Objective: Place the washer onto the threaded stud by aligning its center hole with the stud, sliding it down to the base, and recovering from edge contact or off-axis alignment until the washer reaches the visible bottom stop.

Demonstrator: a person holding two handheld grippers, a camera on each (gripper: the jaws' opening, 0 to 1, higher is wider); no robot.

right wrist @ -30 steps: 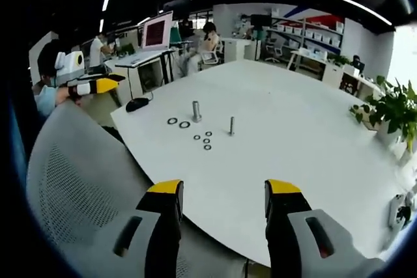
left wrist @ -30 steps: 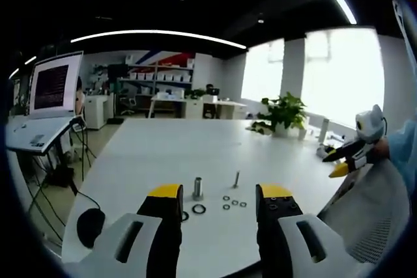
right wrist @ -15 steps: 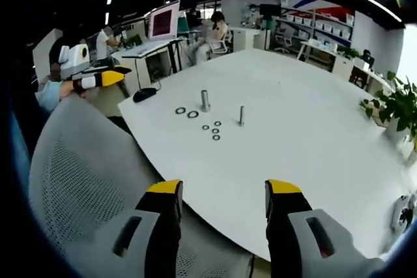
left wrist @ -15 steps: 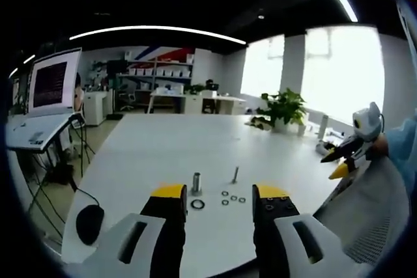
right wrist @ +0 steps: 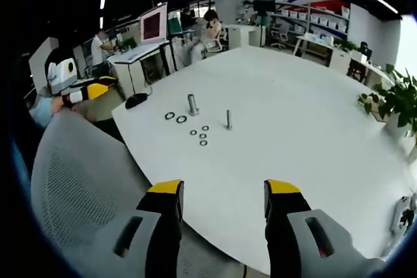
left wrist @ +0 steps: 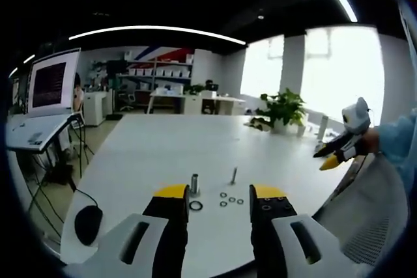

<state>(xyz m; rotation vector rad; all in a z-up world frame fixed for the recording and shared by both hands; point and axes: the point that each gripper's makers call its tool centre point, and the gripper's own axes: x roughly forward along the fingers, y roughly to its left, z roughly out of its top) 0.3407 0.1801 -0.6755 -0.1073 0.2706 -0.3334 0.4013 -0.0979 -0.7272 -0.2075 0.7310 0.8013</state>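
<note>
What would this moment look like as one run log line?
left claw: open, empty | right claw: open, empty | washers: loose on table | thin stud: upright, bare | washer placement: not begun

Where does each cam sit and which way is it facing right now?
Left gripper view: rides the left gripper, low at the white table edge, facing the studs and washers; its open jaws and the right gripper show.
Right gripper view: rides the right gripper, back over a mesh chair, looking down at the table; the left gripper shows.
Shared: table, thick stud, thin stud, washers.
</note>
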